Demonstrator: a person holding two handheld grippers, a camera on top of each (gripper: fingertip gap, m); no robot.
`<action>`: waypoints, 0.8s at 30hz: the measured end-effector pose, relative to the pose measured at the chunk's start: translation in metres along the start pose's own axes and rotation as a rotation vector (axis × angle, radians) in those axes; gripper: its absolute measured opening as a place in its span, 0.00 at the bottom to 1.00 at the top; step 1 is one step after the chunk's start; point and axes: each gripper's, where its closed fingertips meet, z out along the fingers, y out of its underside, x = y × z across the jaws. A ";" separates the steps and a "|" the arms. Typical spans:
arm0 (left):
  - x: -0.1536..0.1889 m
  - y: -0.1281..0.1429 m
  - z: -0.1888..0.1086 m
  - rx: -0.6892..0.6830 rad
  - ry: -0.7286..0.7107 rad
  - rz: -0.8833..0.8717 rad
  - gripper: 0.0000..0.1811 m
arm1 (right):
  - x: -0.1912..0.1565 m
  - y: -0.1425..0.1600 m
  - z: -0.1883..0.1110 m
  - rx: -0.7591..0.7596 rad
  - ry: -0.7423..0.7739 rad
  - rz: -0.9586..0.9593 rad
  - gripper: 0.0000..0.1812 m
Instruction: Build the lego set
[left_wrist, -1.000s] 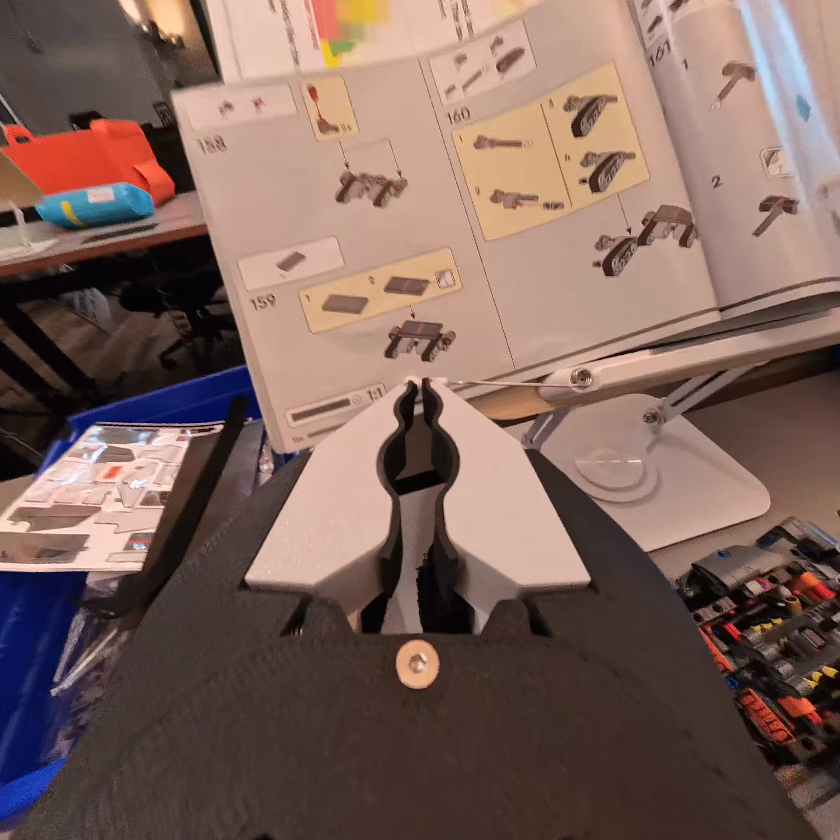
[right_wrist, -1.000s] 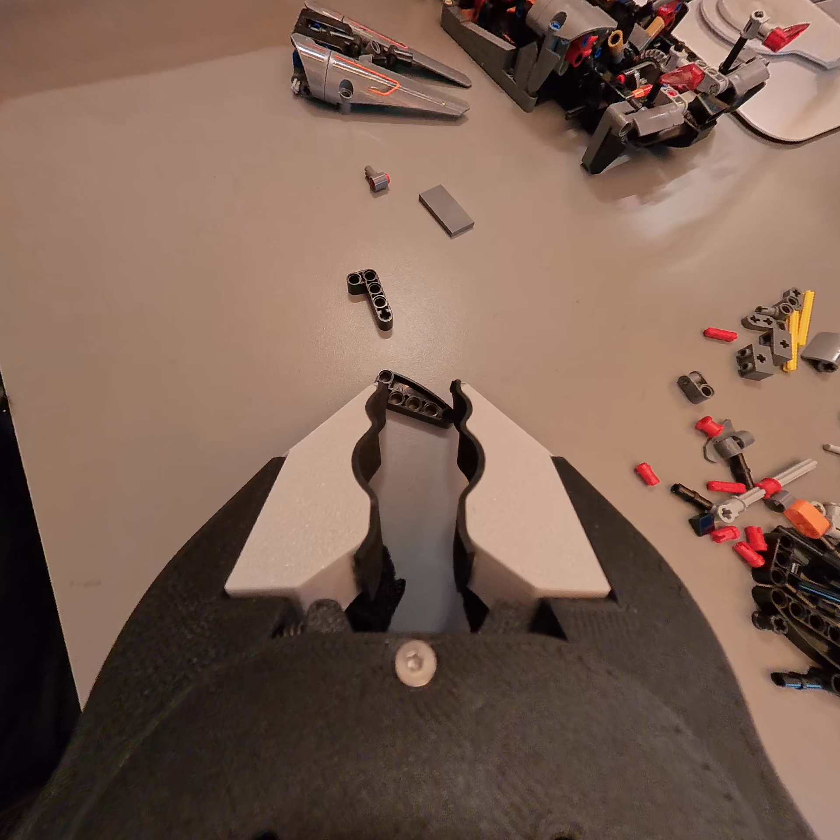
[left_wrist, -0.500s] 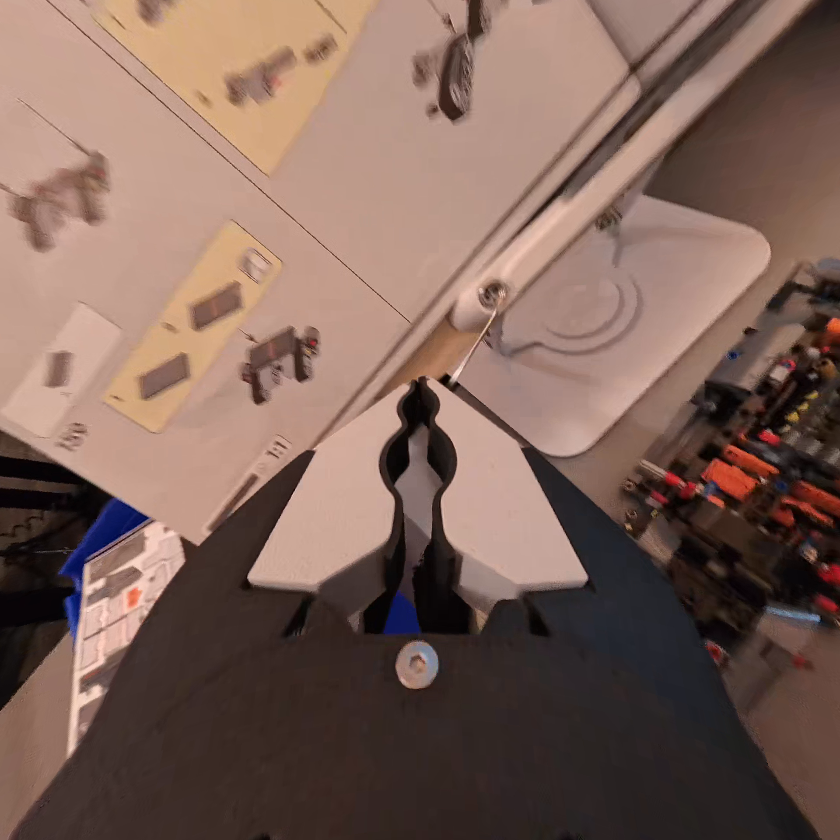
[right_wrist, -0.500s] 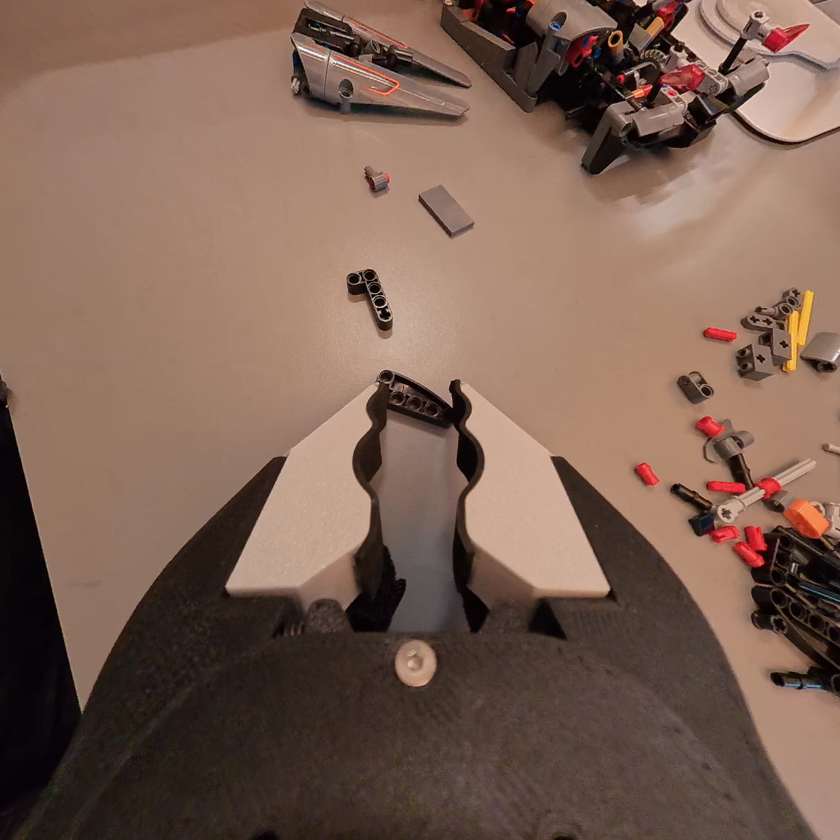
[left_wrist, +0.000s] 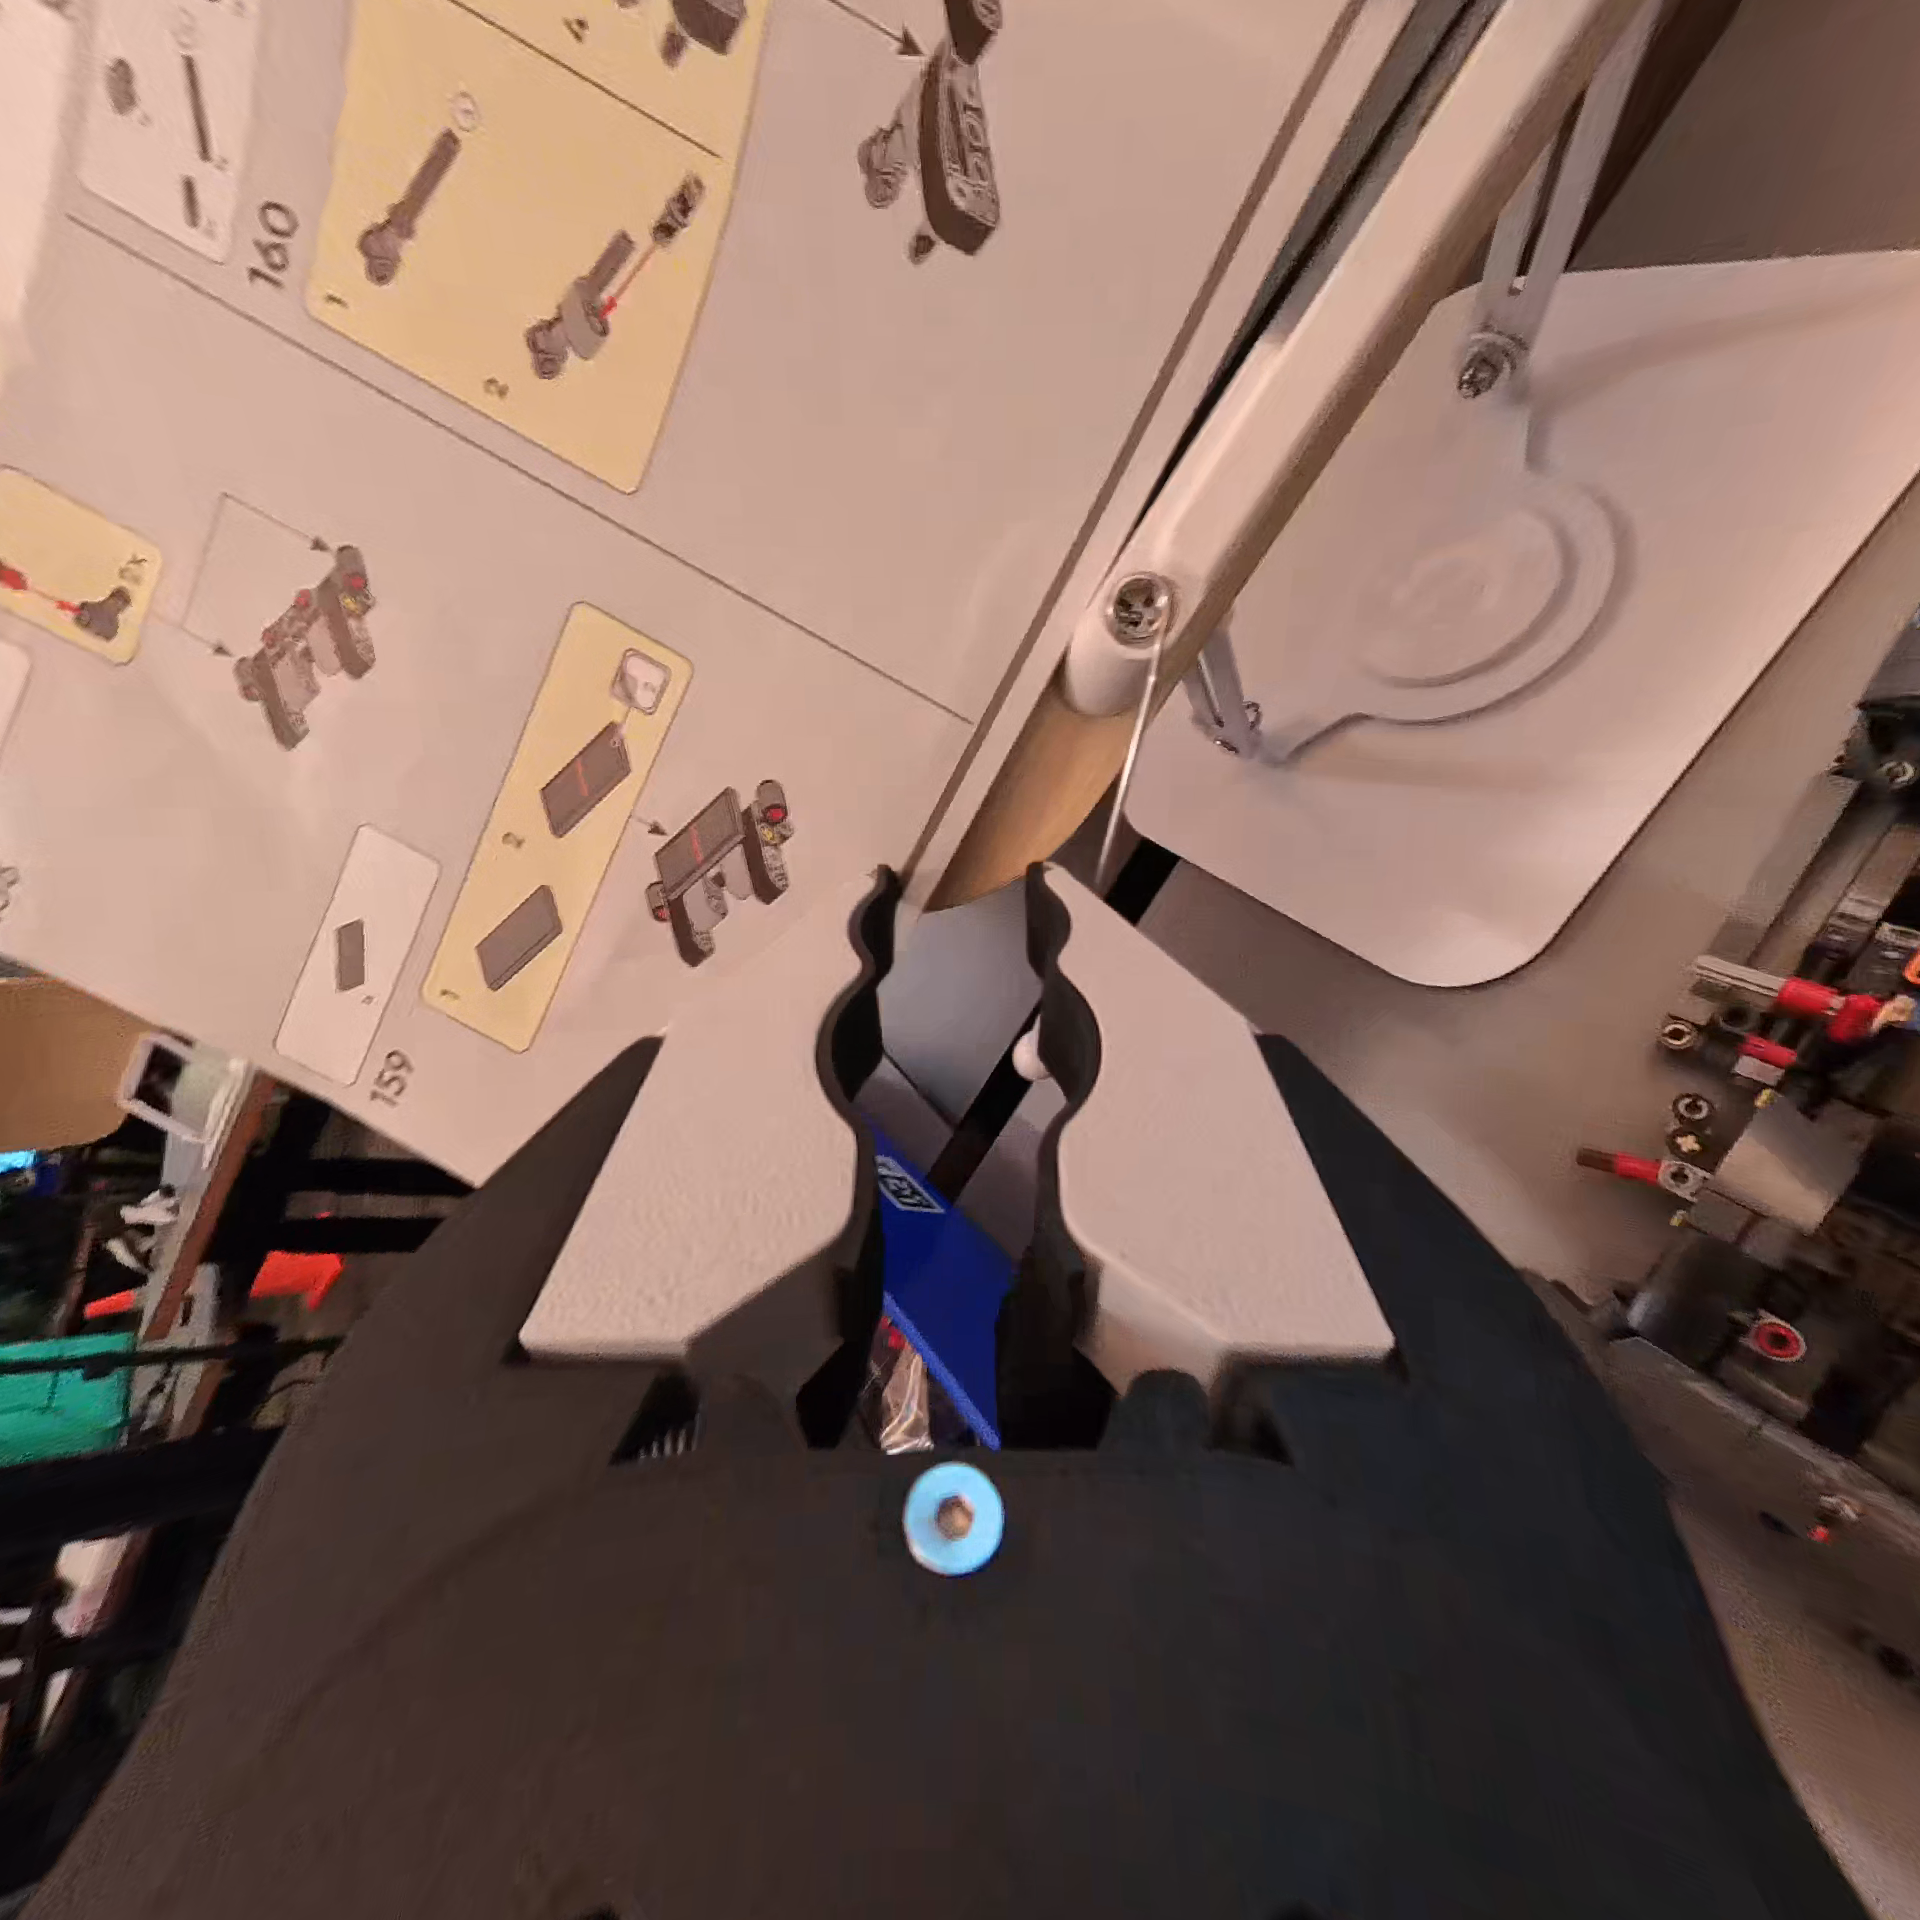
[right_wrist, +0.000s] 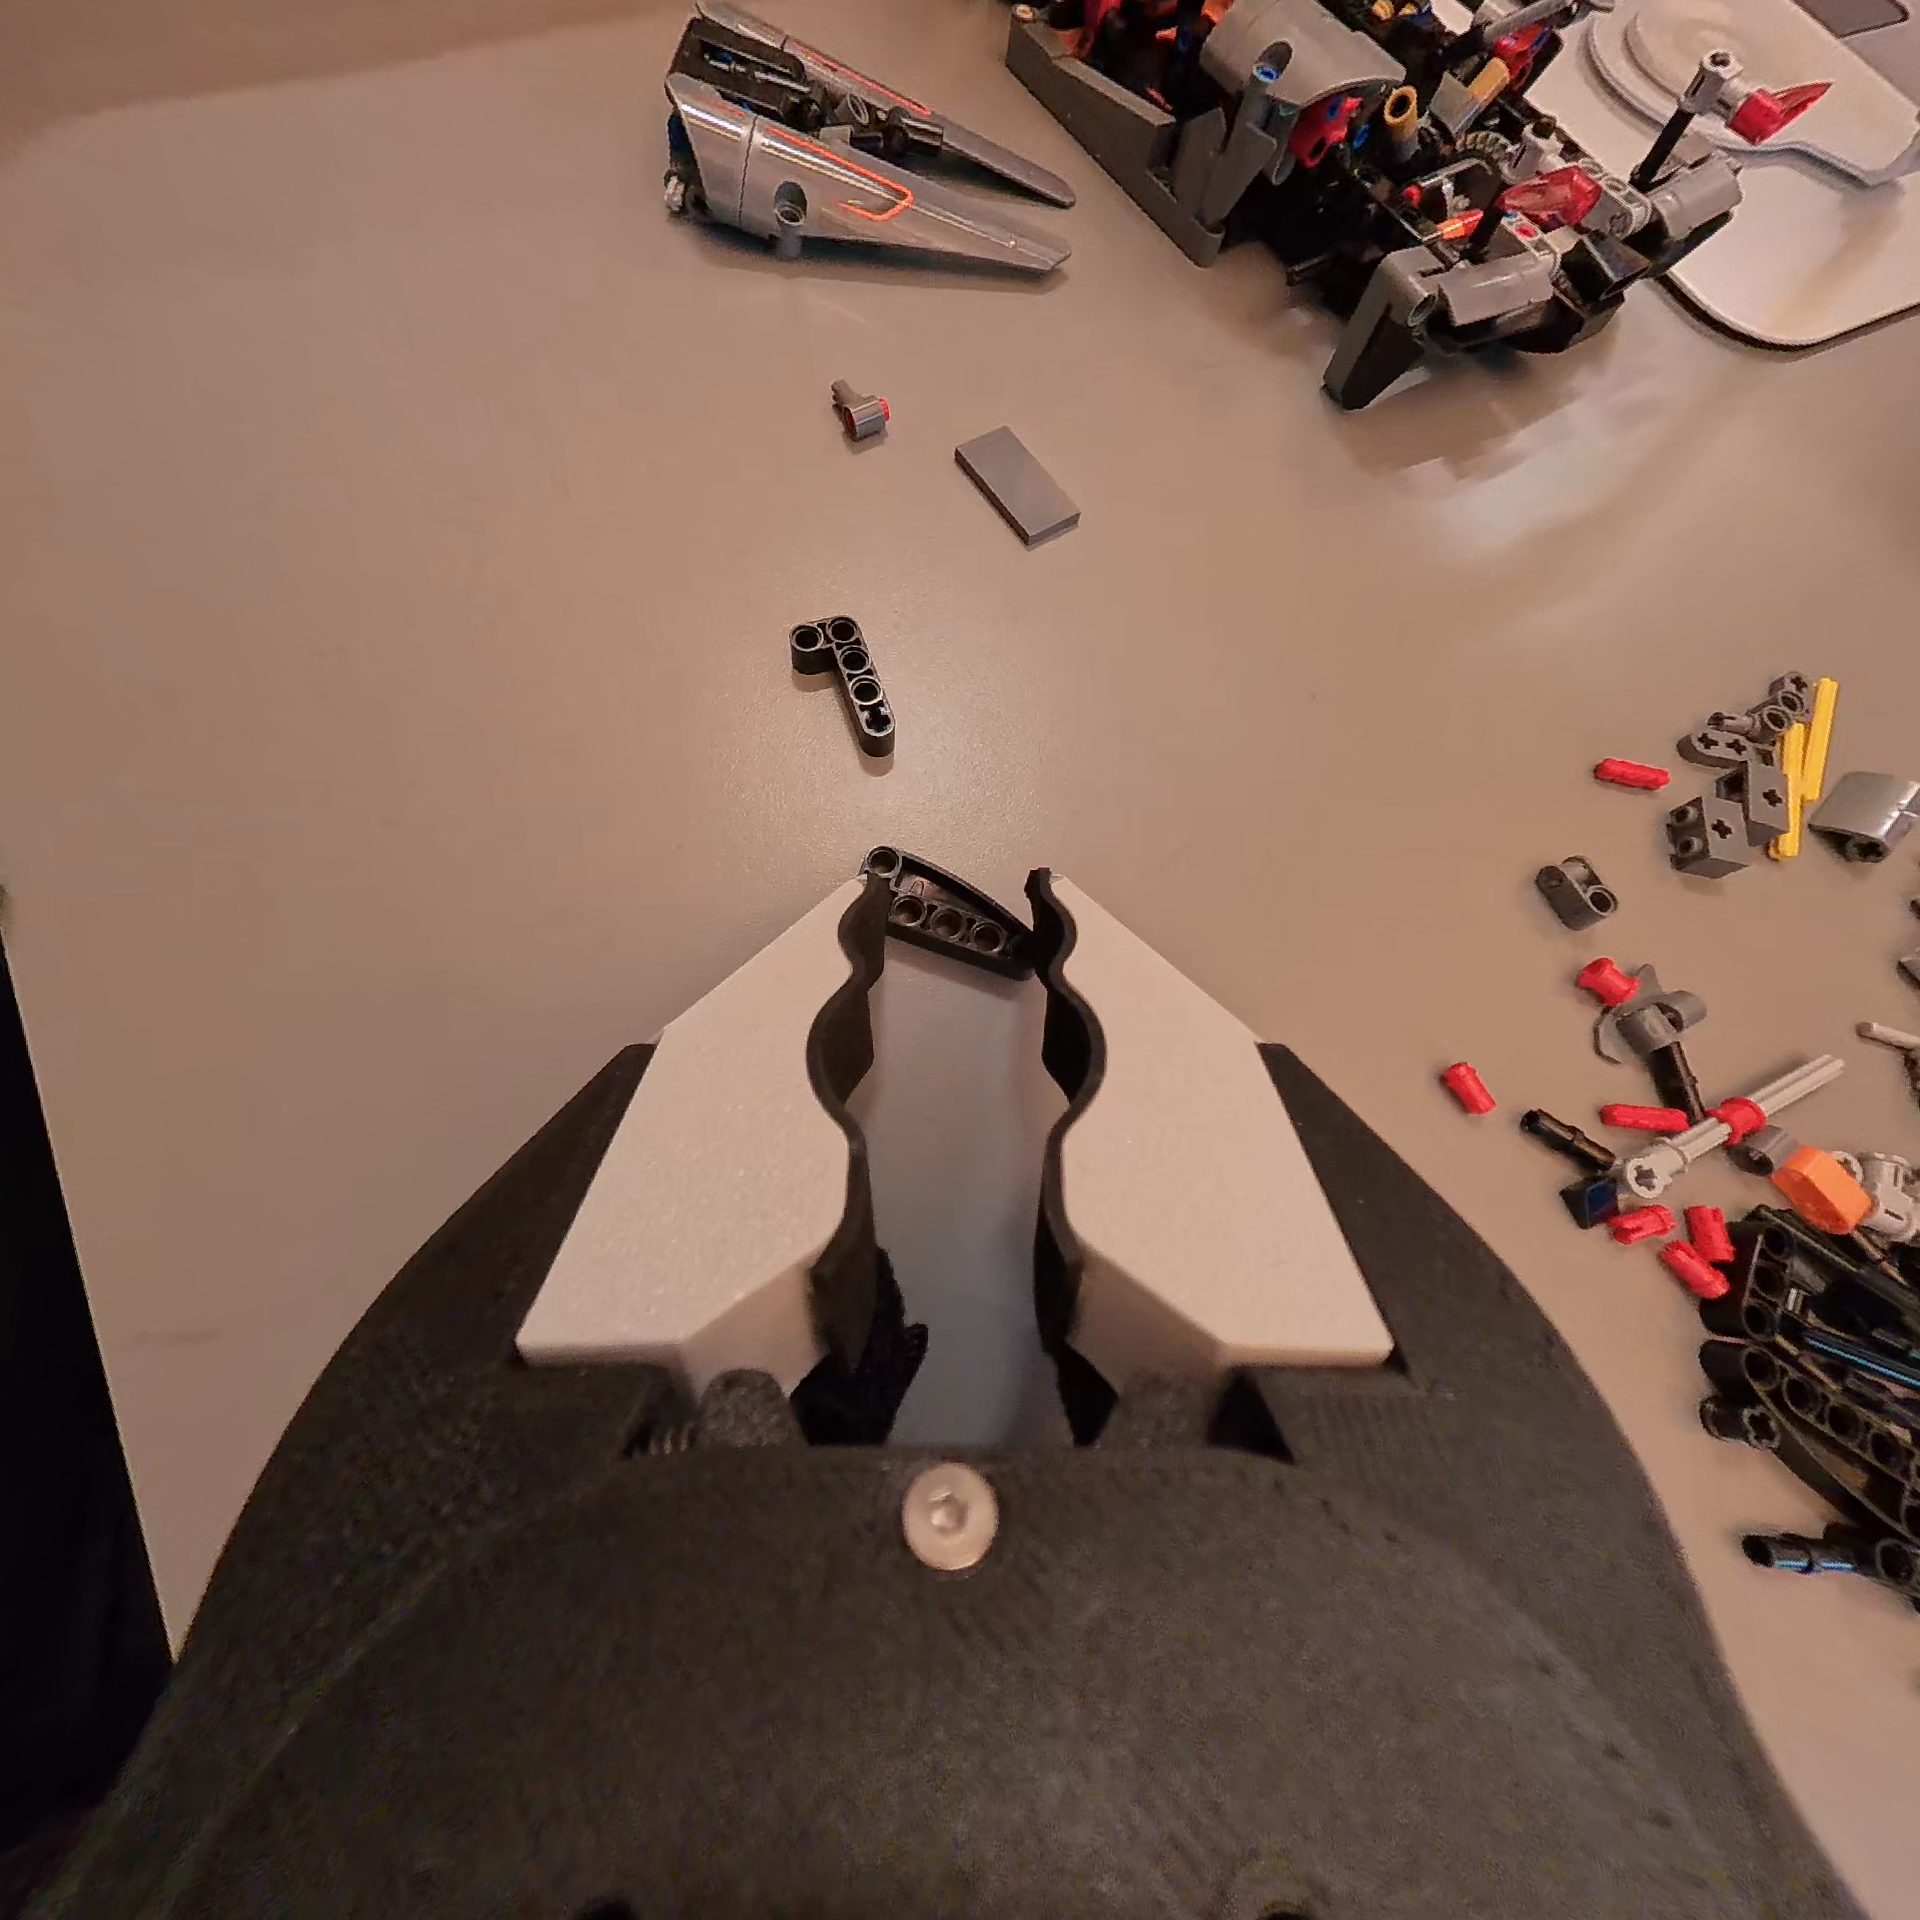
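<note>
The grey table (right_wrist: 364, 582) fills the right wrist view. At 1 o'clock on it stands the big part-built lego model (right_wrist: 1455, 187), dark grey and black with red bits, touching the white stand base (right_wrist: 1808, 249) at the top right corner. At 12 o'clock lies a silver wing panel assembly (right_wrist: 831, 177) with orange lines. A heap of loose pieces (right_wrist: 1766, 1195), red pins, grey connectors and black beams, spreads from 3 to 4 o'clock.

In the left wrist view the open instruction booklet (left_wrist: 520, 520) rests tilted on its stand from 9 to 12 o'clock, and a blue bin (left_wrist: 935, 1278) shows through the gap between the fingers.

The right gripper (right_wrist: 956, 904) is clamped on a black curved panel piece (right_wrist: 951, 920) that spans its fingertips. The left gripper (left_wrist: 961, 894) holds nothing, its jaws parted by a clear gap.

Ahead of the right gripper, towards 12 o'clock, lie a black L-shaped beam (right_wrist: 852, 681), then a flat grey tile (right_wrist: 1016, 484), and just beside it at 11 o'clock a small grey connector with a red pin (right_wrist: 862, 410).
</note>
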 end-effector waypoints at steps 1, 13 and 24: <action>0.005 -0.001 0.001 0.009 0.024 0.003 0.10 | 0.000 0.000 0.000 0.000 0.001 -0.001 0.15; -0.104 -0.002 0.007 0.135 -0.180 -0.386 0.38 | 0.002 0.000 0.000 0.001 0.005 -0.008 0.13; -0.089 -0.008 0.017 0.204 -0.105 -0.474 0.16 | 0.000 0.000 0.000 0.002 0.002 -0.015 0.13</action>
